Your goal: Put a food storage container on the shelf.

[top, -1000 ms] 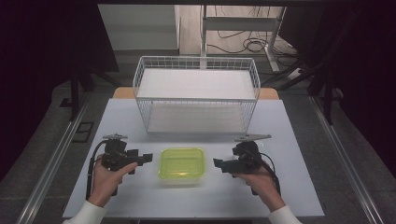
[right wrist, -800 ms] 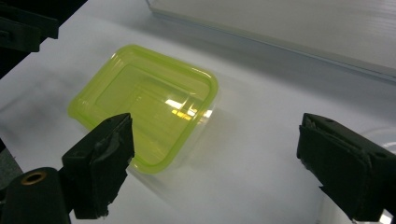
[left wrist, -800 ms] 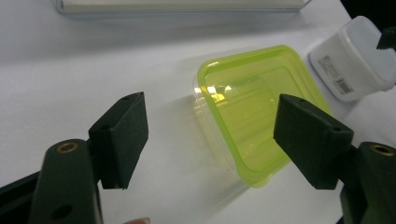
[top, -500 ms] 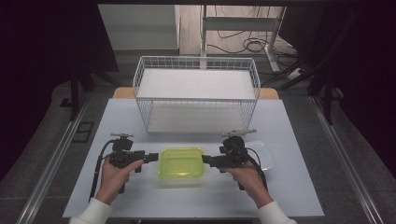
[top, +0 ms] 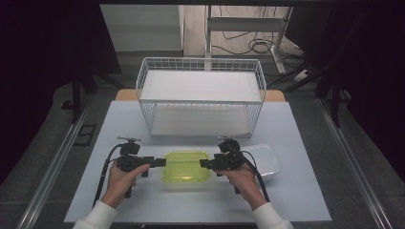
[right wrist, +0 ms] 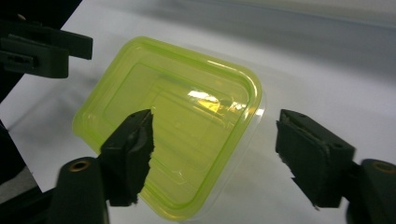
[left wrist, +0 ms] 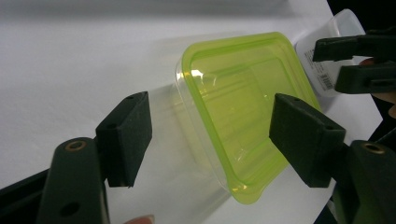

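- The box (top: 186, 167) lies flat on the table (top: 305, 191), in front of the basket (top: 200, 98) and near the table's front edge; its long axis runs left to right, from one gripper toward the other.
- It sits upright with its lid (left wrist: 243, 107) on top, facing up.
- The box is a shallow rounded rectangle: a clear body under a see-through yellow-green lid with stepped rectangular ridges and a raised rim.
- Through the lid nothing can be made out inside.
- The basket is white wire, open on top, well behind the box; a white sheet lines its floor and I see nothing else in it.
- A tub (top: 265, 160) of clear plastic lies just right of the box, behind the right gripper; the left gripper view shows a barcode label on it. What it holds cannot be told.
- The left gripper (top: 160, 162) is at the box's left end, level, pointing right. Its fingers (left wrist: 126, 135) stand wide apart and have just been closing a little; the near end of the box lies between them, untouched by either pad.
- The right gripper (top: 204, 163) is at the box's right end, pointing left. Its fingers (right wrist: 130, 144) have just been closing but are still apart; a corner of the box lies between them, and the left pad sits over the lid's edge, with contact unclear.
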A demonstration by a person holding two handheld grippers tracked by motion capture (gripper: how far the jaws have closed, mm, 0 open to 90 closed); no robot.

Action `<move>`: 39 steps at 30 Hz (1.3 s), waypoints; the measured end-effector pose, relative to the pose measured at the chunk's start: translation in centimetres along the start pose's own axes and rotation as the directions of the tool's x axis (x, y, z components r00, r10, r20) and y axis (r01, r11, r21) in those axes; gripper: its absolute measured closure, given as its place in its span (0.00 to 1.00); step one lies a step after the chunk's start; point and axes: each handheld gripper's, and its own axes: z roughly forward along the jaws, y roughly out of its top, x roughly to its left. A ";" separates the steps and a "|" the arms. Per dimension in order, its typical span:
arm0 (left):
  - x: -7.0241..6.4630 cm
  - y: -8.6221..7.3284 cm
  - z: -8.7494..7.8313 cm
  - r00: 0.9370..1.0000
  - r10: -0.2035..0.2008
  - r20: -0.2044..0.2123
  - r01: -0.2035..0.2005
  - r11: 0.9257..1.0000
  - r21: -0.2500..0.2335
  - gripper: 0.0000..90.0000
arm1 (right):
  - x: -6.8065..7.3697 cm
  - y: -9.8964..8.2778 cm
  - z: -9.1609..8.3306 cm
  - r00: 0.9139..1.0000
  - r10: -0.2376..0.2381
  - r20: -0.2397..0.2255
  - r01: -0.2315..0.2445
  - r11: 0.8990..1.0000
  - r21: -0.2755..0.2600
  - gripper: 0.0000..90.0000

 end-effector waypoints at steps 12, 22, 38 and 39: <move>0.7 -0.2 1.1 0.999 -0.028 0.029 0.027 0.999 0.029 0.40 | -1.2 -0.4 0.9 0.998 0.068 0.007 -0.069 0.997 0.038 0.48; 1.3 -0.3 1.8 0.995 -0.072 0.066 0.070 0.997 0.035 0.50 | -1.3 -0.6 1.3 0.997 0.080 -0.010 -0.080 0.995 0.057 0.59; 1.5 -0.5 2.9 0.989 -0.102 0.110 0.091 0.991 0.098 0.79 | -1.6 -0.9 2.0 0.989 0.133 -0.063 -0.125 0.986 0.109 0.73; 1.5 -0.5 2.8 0.989 -0.102 0.111 0.092 0.991 0.098 0.79 | -1.6 -0.9 2.0 0.989 0.133 -0.063 -0.125 0.986 0.109 0.73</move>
